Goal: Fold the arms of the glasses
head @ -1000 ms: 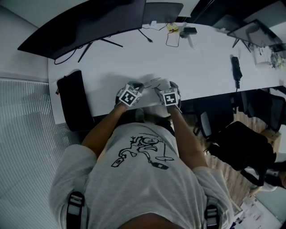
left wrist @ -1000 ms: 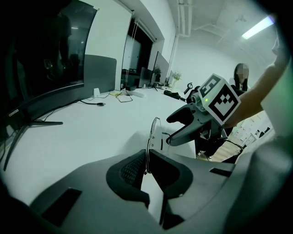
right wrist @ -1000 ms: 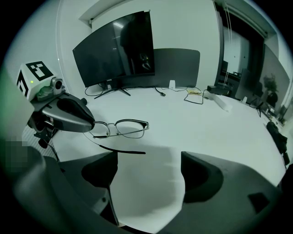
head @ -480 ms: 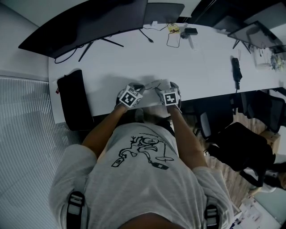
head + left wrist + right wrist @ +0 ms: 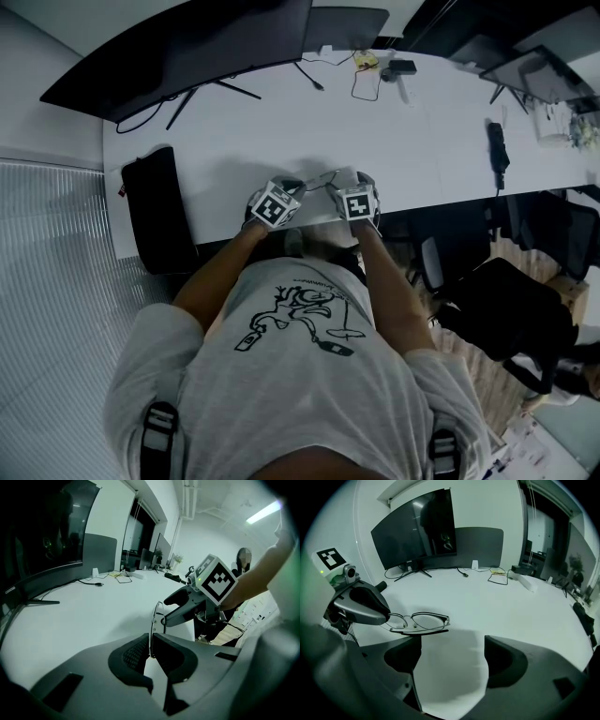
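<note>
Head view: dim, blue-grey cast; white desk [image 5: 422, 122] brightest, soft shadow near its front edge. Left gripper view: ceiling light [image 5: 265, 512] blown out top right; near jaws soft, corners black, lines bowed. Right gripper view: even light, glasses [image 5: 418, 620] sharp, broad shadow on desk below them, faint reflections in monitor [image 5: 417, 527], dark rim.

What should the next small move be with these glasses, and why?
Probably bring the right gripper left to the free end of the glasses. Its jaws stand apart and empty, the frame off to their left, while the left gripper is shut on the other end. One arm seems folded along the lenses; the other is hidden.
</note>
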`<state>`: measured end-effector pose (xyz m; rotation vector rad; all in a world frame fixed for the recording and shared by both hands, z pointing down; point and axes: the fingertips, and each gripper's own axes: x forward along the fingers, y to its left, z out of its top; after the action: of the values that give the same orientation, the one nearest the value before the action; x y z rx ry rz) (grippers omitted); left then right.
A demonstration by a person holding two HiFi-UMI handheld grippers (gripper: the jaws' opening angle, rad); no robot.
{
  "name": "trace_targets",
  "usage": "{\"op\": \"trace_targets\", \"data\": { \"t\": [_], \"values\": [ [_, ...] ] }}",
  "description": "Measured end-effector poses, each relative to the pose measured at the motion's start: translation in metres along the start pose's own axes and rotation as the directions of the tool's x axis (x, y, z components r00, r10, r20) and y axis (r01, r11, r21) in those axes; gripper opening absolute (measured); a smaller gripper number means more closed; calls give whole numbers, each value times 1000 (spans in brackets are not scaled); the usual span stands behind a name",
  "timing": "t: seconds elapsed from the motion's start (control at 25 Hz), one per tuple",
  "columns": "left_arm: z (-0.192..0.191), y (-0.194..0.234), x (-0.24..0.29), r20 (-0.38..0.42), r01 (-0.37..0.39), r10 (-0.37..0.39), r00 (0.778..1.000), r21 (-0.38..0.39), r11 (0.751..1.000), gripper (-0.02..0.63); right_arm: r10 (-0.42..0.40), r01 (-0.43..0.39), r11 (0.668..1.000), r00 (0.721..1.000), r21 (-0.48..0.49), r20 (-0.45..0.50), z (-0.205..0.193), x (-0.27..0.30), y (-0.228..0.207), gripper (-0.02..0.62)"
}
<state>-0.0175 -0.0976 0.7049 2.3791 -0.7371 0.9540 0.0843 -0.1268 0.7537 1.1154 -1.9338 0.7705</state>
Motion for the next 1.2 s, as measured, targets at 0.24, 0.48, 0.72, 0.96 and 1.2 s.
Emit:
{"op": "trace_targets", "data": {
  "t": [0.24,0.48,0.72,0.96,1.2],
  "values": [
    [1,2,2,-3,4,-4,1000,2,1000,35,-16,16,999,1000,-29,9,9,3,-3,425],
    [4,12,3,15,-30,30,999,-3,1000,35,15,-15,1000,1000,-2,-19,3,8,2,422],
    [10,27,9,35,-69,68,997,23,997,35,46,-46,999,999,-6,6,13,9,7,386],
    [19,45,12,64,-152,147,987,78,985,35,35,-31,999,994,-33,100,36,-2,4,325],
    [29,68,12,97,-278,264,960,181,943,35,35,-26,998,983,-53,178,49,-11,-2,235]
  ]
}}
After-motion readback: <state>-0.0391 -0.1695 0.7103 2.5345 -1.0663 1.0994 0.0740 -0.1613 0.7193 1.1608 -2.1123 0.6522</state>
